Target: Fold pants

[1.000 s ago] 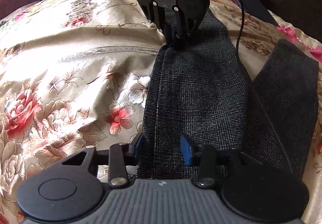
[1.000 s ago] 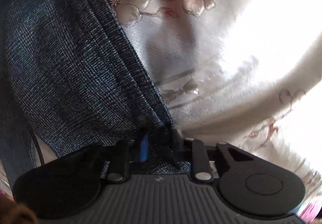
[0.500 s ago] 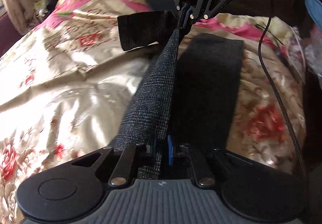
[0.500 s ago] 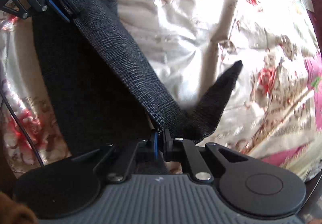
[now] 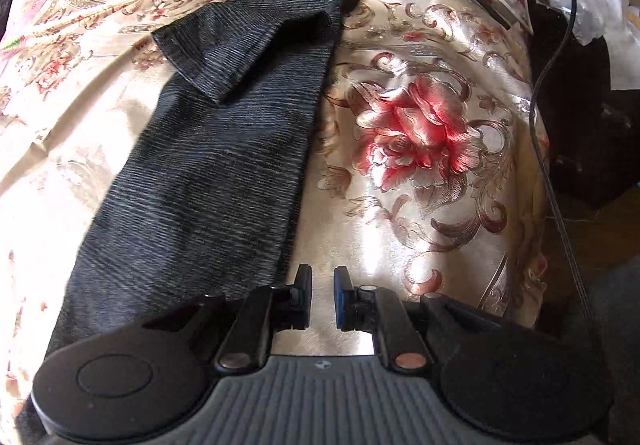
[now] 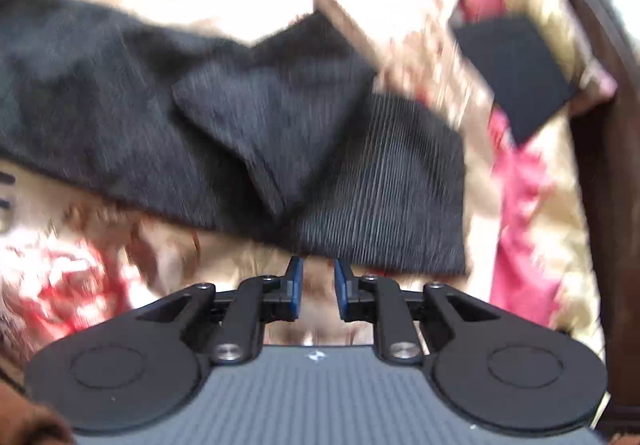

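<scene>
The dark grey pants (image 5: pixel 208 173) lie stretched out on the shiny flowered bedspread (image 5: pixel 420 149), one leg laid along the other, with a loose end of cloth turned back on top near the far end. A big red rose in the pattern sits just beside their long edge.

The left gripper (image 5: pixel 322 297) hangs over bare bedspread, right next to that edge. Its two fingers stand a little apart, with only the cream cloth of the bedspread showing in the gap; they hold nothing.

The right gripper (image 6: pixel 317 293) is at the other end of the pants. In its own blurred view its jaws have just been opening, and the gap between them shows bedspread, not pants; the edge of the grey cloth (image 6: pixel 380 185) lies just past the fingertips. From the left wrist view the same tool shows at the top, tips down by the far corner of the pants.

A flat black rectangle (image 6: pixel 516 77) rests on the bedspread beyond the pants, near a pink patch. A thin black cable (image 5: pixel 552 57) trails down the right side of the bed.
</scene>
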Tool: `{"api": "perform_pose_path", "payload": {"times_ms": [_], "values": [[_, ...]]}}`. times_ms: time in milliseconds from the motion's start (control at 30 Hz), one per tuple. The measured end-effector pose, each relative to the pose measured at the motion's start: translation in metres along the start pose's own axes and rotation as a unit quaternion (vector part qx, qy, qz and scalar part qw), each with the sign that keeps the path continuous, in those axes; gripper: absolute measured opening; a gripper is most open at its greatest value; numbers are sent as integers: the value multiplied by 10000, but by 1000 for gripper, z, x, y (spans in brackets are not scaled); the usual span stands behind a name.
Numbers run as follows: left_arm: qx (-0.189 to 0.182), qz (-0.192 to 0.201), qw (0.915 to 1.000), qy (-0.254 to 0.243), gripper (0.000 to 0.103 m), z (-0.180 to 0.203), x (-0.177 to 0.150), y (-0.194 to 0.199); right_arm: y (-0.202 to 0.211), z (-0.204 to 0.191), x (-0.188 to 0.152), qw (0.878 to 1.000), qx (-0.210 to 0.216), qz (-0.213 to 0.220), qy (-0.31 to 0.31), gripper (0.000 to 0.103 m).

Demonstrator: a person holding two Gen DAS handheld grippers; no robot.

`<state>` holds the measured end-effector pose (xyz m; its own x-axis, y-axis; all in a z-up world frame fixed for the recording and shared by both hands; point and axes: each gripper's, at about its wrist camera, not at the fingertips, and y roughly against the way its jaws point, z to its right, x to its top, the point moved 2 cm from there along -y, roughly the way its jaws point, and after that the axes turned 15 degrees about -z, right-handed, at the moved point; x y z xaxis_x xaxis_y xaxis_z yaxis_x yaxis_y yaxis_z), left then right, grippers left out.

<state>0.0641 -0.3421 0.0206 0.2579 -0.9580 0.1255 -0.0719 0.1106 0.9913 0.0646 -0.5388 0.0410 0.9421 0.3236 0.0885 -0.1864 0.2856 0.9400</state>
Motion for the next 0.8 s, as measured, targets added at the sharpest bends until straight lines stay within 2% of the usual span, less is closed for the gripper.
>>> {"api": "perform_pose_path", "payload": {"times_ms": [100,200,300,333,367,400,433,467,500,567,600,667,700,733,800], "values": [[-76,-10,9997,234,27,-7,4,6,0,-31,17,9964,-315,558,558,35],[-150,16,9986,512,27,-13,10,9,-15,-50,27,9913,-854,701,717,35],[-190,16,9977,644,27,-16,13,9,-34,-55,39,9863,-1181,786,836,32],[-171,4,9979,633,27,-16,13,10,-33,-46,41,9903,-1004,787,541,15],[-150,-14,9981,602,27,-15,13,11,-29,-28,35,9951,-643,727,-162,4],[-144,-22,9983,563,27,-14,12,11,-20,-6,27,9924,-277,681,-982,3],[-149,-29,9985,518,27,-13,11,12,-17,17,20,9823,14,654,-1755,3],[-159,-46,9987,483,27,-12,9,12,-16,41,8,9644,313,634,-2548,3],[-170,-75,9988,445,27,-11,7,12,-19,67,-10,9346,689,624,-3433,3],[-193,-124,9989,412,27,-9,6,11,-35,94,-42,8814,1531,620,-4425,4],[-213,-141,9988,407,27,-8,5,10,-44,98,-52,8647,1805,527,-4659,6],[-242,-145,9988,395,27,-7,4,10,-50,101,-64,8455,2081,557,-4885,6],[-255,-147,9988,384,27,-6,3,10,-47,101,-67,8395,2116,644,-4963,10],[-264,-159,9988,374,27,-6,3,9,-44,100,-67,8411,2065,677,-4952,14],[-251,-173,9989,346,27,-6,2,8,-31,94,-59,8669,1598,741,-4664,18]]}}
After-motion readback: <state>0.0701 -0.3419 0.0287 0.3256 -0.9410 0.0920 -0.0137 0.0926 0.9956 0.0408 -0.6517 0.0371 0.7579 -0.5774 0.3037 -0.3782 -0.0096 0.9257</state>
